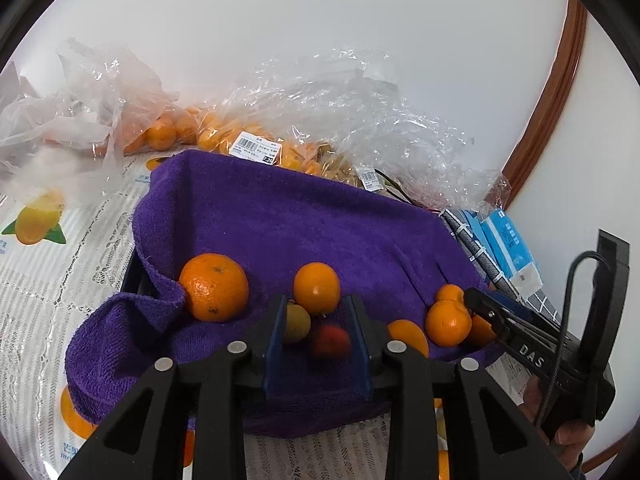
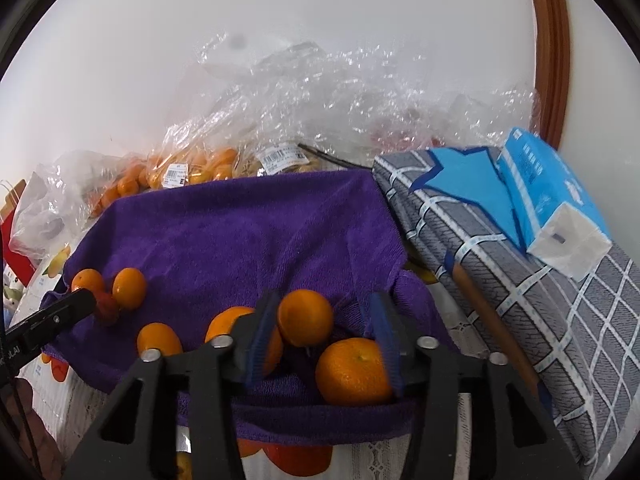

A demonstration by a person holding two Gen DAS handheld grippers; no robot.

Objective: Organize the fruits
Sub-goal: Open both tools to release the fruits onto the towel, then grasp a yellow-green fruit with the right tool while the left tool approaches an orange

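Note:
A purple towel (image 1: 312, 232) lines a dark crate and holds several oranges. In the left wrist view my left gripper (image 1: 316, 312) is open over the towel; a small red fruit (image 1: 330, 341), blurred, and a brownish-green fruit (image 1: 297, 322) lie between its blue pads, with an orange (image 1: 317, 288) just beyond and a big orange (image 1: 214, 287) to the left. In the right wrist view my right gripper (image 2: 326, 312) is open above two oranges (image 2: 306, 317) (image 2: 354, 372). The same towel (image 2: 240, 232) fills that view.
Clear plastic bags of oranges (image 1: 256, 136) lie behind the crate against the white wall. A grey checked cushion (image 2: 520, 280) with a blue tissue pack (image 2: 556, 204) sits to the right. The tablecloth (image 1: 48, 280) has fruit prints.

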